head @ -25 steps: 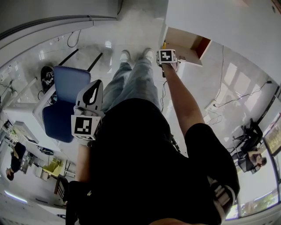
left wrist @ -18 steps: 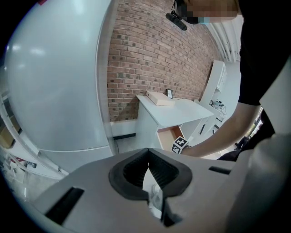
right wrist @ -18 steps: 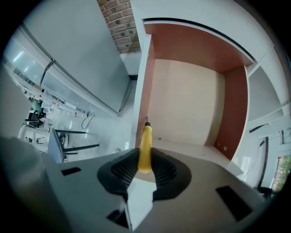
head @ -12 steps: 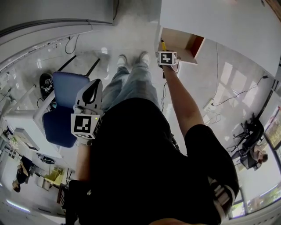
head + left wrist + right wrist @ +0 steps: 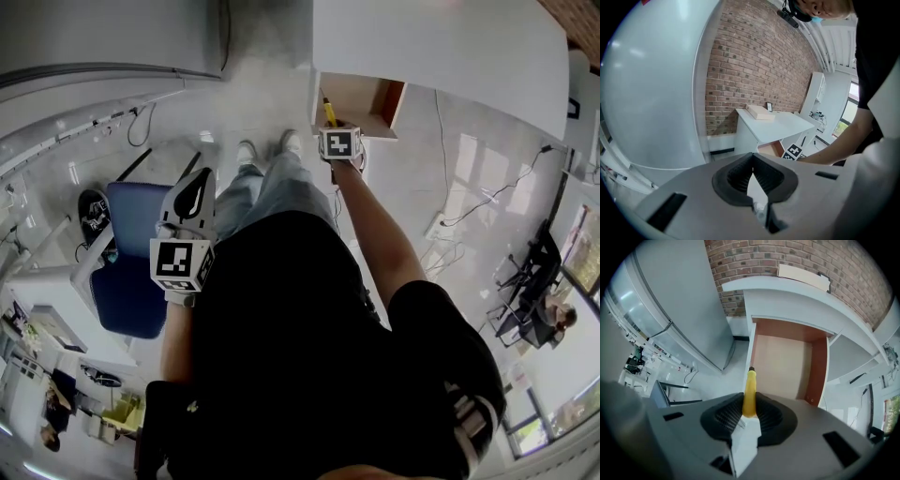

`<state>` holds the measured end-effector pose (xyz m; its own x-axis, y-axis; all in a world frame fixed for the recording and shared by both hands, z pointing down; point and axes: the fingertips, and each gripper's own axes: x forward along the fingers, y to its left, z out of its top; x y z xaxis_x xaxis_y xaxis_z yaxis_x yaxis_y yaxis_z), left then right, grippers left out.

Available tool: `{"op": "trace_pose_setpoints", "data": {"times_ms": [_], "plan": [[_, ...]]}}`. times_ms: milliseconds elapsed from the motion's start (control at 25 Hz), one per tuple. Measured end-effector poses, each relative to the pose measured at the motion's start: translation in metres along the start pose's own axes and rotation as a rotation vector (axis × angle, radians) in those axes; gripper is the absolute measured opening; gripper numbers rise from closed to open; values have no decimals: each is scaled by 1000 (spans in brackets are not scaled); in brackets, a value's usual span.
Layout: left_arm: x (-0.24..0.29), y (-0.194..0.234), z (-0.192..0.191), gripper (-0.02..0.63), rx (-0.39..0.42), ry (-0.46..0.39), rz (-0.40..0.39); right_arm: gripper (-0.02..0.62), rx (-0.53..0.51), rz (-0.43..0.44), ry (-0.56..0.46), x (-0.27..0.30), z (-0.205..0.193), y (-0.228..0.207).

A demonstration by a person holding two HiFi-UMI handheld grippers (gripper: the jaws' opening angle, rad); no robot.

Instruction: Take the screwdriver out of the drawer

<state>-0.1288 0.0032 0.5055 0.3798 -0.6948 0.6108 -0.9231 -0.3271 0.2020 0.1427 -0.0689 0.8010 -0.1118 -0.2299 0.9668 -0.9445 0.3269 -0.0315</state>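
screwdriver (image 5: pixel 750 392) handle: smooth plastic | drawer (image 5: pixel 780 366): matt wood | wall (image 5: pixel 754 256): rough brick | floor (image 5: pixel 469 178): glossy

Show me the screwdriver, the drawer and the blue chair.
screwdriver (image 5: pixel 749 392): right gripper view, yellow handle.
drawer (image 5: pixel 780 364): right gripper view, bare inside floor.
blue chair (image 5: pixel 141 230): head view, blue padding.

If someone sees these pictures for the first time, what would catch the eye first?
The yellow screwdriver, clamped in the right gripper, whose jaws have just been closing on it, by the open drawer. Next, the blue chair at the head view's left. The left gripper is shut and empty.
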Motion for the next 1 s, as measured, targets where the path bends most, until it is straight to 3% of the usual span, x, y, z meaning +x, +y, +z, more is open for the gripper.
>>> {"op": "trace_pose_setpoints", "data": {"times_ms": [360,1000], "plan": [[12,-13,30,3,36,-58,-62,89,10,55,-94,-59,18,15],[25,-34,72,3,72,-155,-119,88,-67,207,-303,-170,71,49]]}}
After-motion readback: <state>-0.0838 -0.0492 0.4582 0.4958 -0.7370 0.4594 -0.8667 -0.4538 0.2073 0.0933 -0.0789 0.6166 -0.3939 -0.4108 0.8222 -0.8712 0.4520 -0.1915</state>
